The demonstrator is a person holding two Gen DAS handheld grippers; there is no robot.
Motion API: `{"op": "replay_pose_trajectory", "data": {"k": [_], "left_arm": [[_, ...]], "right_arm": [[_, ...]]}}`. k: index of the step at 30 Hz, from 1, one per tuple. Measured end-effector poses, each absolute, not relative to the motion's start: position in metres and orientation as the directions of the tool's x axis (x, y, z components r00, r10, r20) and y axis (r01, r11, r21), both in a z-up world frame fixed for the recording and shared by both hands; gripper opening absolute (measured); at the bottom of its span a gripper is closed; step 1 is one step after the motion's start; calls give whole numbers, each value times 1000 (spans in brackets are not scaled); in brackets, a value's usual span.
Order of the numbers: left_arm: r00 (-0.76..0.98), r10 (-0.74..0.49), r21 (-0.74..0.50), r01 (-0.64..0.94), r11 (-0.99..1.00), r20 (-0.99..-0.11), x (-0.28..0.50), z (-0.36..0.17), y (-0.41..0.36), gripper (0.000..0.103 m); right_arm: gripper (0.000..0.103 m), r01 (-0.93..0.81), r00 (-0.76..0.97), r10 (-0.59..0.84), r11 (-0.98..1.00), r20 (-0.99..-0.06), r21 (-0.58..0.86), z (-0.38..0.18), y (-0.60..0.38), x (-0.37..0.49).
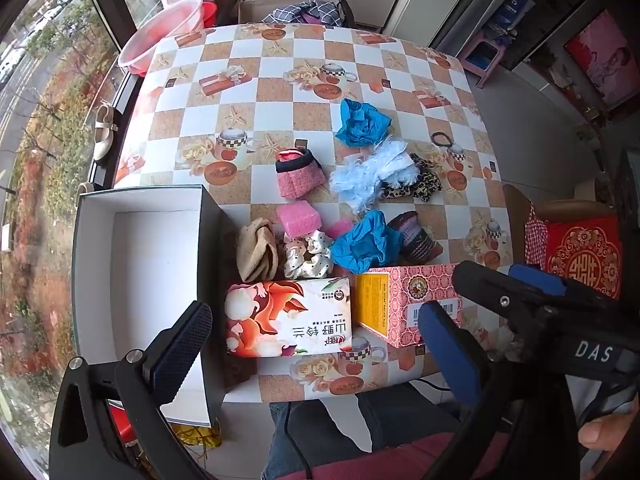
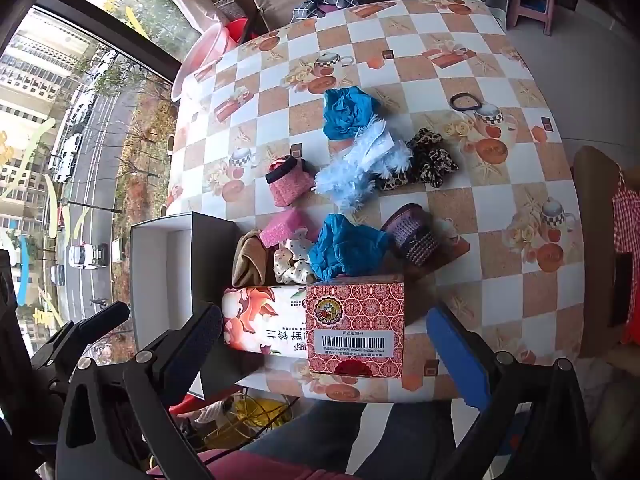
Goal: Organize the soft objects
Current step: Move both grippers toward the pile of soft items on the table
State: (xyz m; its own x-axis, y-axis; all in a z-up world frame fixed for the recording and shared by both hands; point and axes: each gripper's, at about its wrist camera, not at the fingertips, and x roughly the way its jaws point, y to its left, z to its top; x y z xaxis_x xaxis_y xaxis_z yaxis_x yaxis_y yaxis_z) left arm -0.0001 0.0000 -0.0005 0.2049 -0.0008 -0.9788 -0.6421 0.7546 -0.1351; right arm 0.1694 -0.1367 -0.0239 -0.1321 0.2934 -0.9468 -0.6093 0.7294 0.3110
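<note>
Both grippers, left gripper (image 1: 316, 344) and right gripper (image 2: 332, 344), gape empty, soft items (image 1: 356, 196) lying beyond them.

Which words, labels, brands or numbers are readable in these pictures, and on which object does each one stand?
"DAS": white letters on the black body of the right gripper.
"山野铃兰": large characters, seen upside down, on the floral tissue pack.
Barcode label on the pink patterned box: digits and small characters too small to read.
Round logos on both boxes: too blurred to read.
</note>
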Motion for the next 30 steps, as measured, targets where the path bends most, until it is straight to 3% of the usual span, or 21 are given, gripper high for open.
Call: {"op": "replay_pose_trajectory", "data": {"k": [22,30], "left_arm": [[196,-35,-158,-658,736,-980,0,-15,0,103],[194,-105,-210,-673,709,-975,2,-28,9,103]], "right_arm": [[103,-577,-165,267,755,-950,312,-34,-145,179],[103,-532,-176,273,782,-946,324,-40,-155,191]]}}
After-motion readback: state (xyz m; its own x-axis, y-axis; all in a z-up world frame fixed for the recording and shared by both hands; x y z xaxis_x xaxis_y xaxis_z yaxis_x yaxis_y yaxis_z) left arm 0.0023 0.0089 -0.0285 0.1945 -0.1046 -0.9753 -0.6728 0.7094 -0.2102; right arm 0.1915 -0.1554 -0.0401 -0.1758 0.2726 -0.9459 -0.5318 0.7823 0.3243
